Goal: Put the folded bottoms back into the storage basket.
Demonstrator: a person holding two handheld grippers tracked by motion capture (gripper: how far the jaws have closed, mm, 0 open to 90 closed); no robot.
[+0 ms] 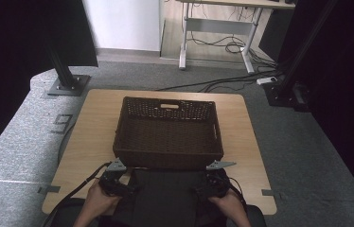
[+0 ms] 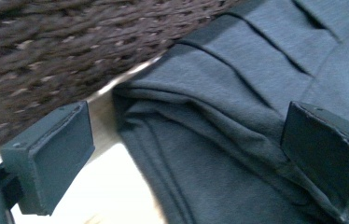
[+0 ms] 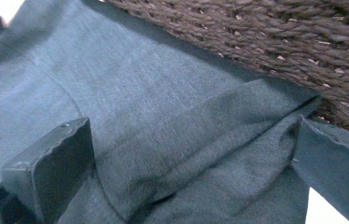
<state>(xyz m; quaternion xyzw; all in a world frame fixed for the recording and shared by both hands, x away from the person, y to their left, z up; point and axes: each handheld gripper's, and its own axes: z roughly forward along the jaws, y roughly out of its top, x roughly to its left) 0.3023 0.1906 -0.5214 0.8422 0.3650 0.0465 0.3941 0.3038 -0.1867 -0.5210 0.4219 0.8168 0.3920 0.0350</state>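
Note:
A folded dark grey garment [image 1: 168, 189] lies at the table's near edge, just in front of a dark brown wicker basket [image 1: 168, 158]. My left gripper [image 1: 117, 179] sits at the garment's left side and my right gripper [image 1: 211, 180] at its right side, each held by a hand. In the left gripper view the jaws of the left gripper [image 2: 186, 156] stand wide apart, open over the garment's [image 2: 238, 116] layered left edge, with the basket wall [image 2: 60, 51] close ahead. My right gripper [image 3: 193, 170] is open too, over a fold of the garment [image 3: 163, 112] beside the basket [image 3: 280, 42].
The basket's inside looks empty. Bare strips of the wooden table [image 1: 90, 127] run along both sides of it. Grey carpet surrounds the table, with a black stand base [image 1: 68, 85] at the back left and cables [image 1: 222, 82] on the floor behind.

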